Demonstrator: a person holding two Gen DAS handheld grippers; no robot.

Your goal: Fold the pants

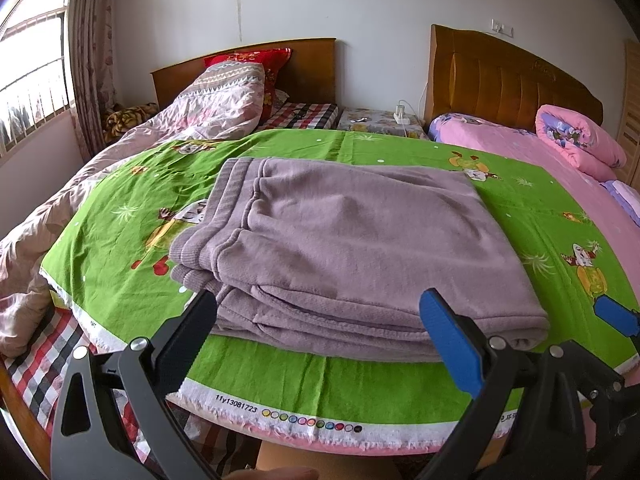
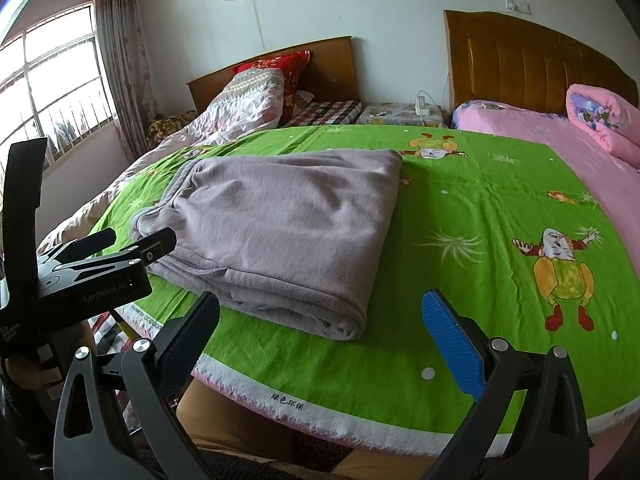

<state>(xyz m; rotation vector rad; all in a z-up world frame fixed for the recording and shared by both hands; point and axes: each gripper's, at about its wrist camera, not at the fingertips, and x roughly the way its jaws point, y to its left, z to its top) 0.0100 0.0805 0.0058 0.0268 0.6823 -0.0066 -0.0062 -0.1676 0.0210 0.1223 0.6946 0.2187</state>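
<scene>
The pants (image 1: pixel 340 248) lie folded in a stack on the green sheet (image 1: pixel 360 384), near its front edge. The left gripper (image 1: pixel 320 328) is spread wide just before the stack. The right gripper (image 2: pixel 320 328) is spread, empty, right of it

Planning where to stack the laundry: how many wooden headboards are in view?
2. One headboard stands at the left against the wall behind the red pillow; the taller one stands at the right behind the pink bedding.
</scene>
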